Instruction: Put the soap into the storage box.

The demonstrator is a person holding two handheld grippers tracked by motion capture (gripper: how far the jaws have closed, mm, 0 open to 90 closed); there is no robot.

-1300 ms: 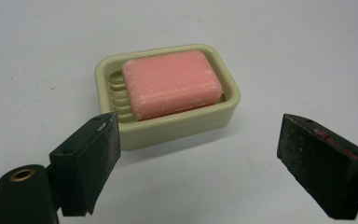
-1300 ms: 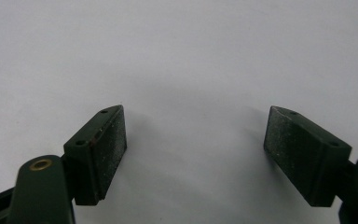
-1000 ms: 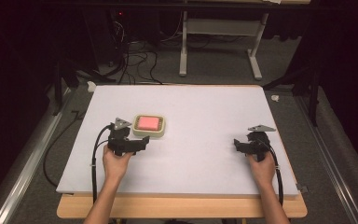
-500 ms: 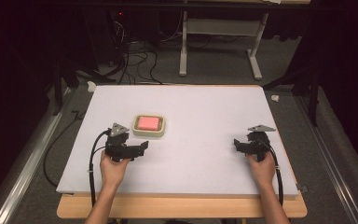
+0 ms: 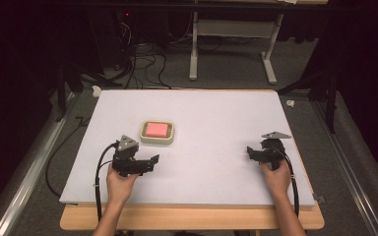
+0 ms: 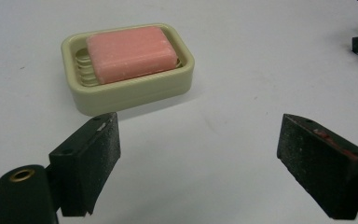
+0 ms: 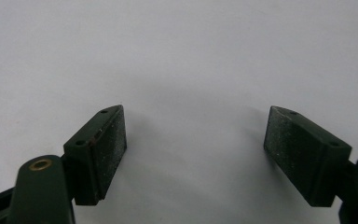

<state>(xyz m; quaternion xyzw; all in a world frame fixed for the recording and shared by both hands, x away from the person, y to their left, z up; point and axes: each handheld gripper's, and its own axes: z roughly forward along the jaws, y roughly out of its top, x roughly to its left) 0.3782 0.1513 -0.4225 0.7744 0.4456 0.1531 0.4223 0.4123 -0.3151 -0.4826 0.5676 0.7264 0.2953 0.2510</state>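
Jaws on left gripper (image 6: 198, 154) and right gripper (image 7: 193, 154) are held wide apart, nothing gripped; pink soap bar (image 6: 130, 52) in beige plastic dish (image 6: 130, 93) is seen just beyond the left one.

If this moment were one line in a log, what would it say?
left gripper: open, near soap dish, not touching | soap: pink bar lying in dish | right gripper: open, over bare table

Soap (image 6: 130, 53) hides most of dish (image 6: 121, 93) ribs.
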